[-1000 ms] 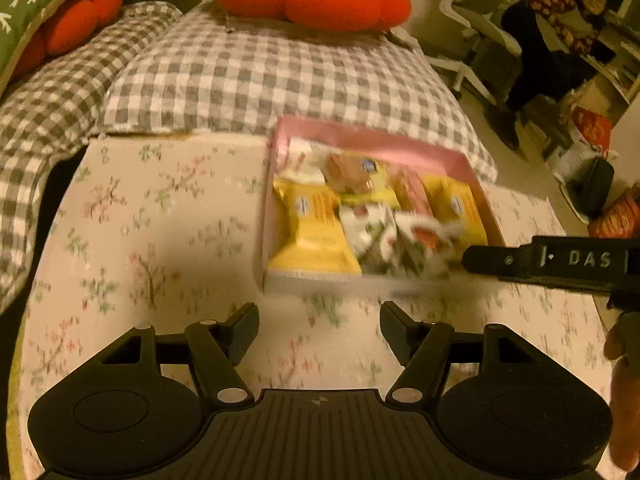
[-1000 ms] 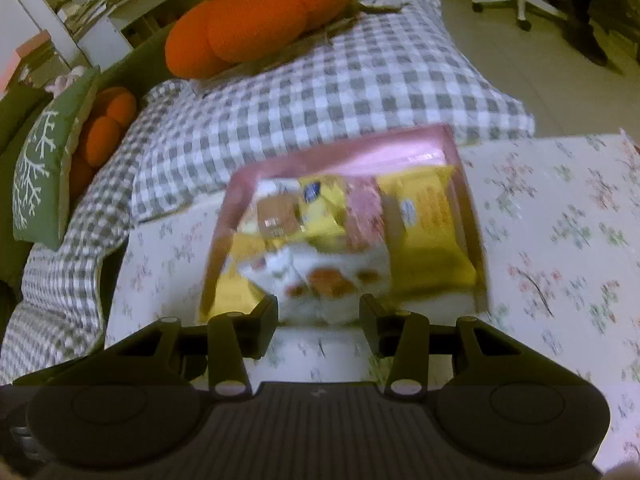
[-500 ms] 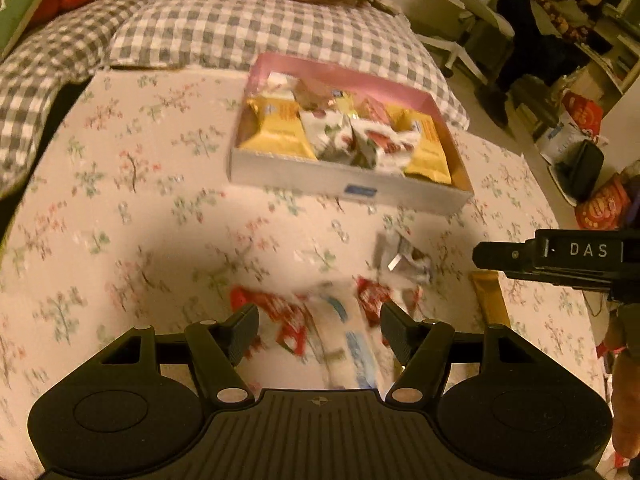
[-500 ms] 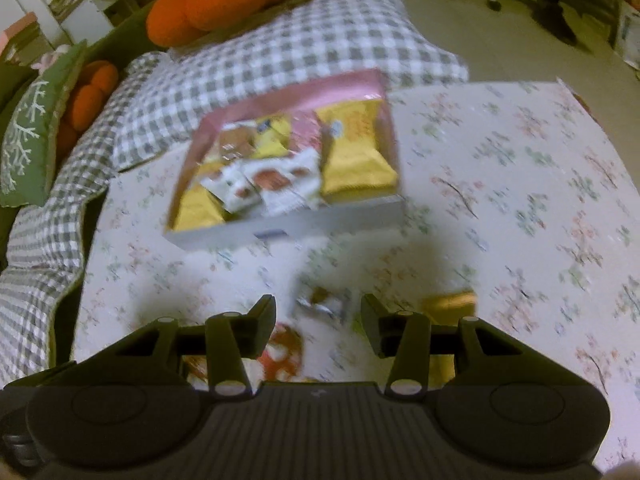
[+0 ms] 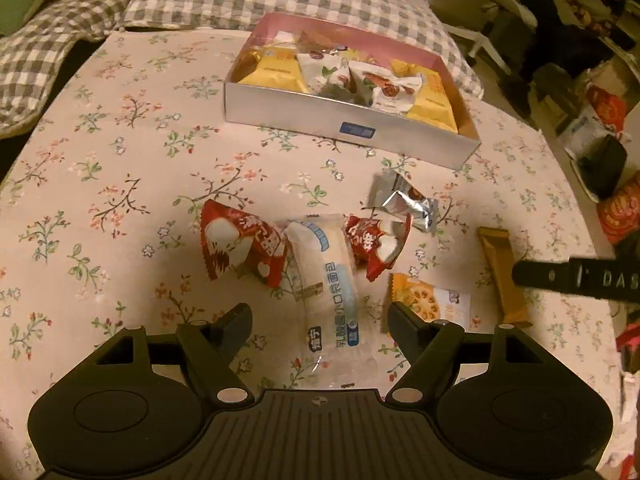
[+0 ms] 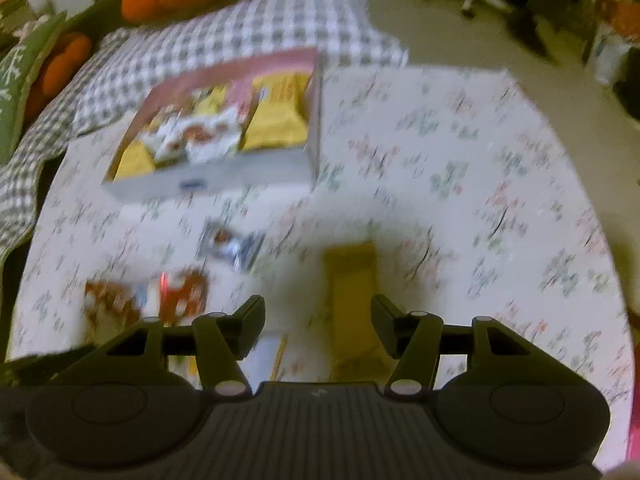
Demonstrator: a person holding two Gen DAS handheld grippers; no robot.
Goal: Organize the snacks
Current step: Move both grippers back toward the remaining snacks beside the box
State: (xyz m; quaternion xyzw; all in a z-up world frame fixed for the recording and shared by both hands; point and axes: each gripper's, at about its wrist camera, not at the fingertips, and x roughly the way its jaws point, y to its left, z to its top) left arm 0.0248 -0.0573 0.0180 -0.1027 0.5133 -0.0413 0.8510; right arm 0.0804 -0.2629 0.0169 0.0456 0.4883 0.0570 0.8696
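I am part-way through: the box [image 5: 344, 120] at the counter's [image 5: 100, 152] far side is holding several packets, while six are lying loose near me. My left hand-held gripper [image 5: 320, 316], spread, is hovering over the bread packet [image 5: 328, 276]; my right [image 6: 318, 312], also spread, is seemingly straddling the brown bar [image 6: 354, 280].

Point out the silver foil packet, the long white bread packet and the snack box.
silver foil packet [image 5: 404, 205], left wrist view, crumpled middle.
long white bread packet [image 5: 329, 280], left wrist view, printed front.
snack box [image 5: 320, 118], left wrist view, near silver wall.
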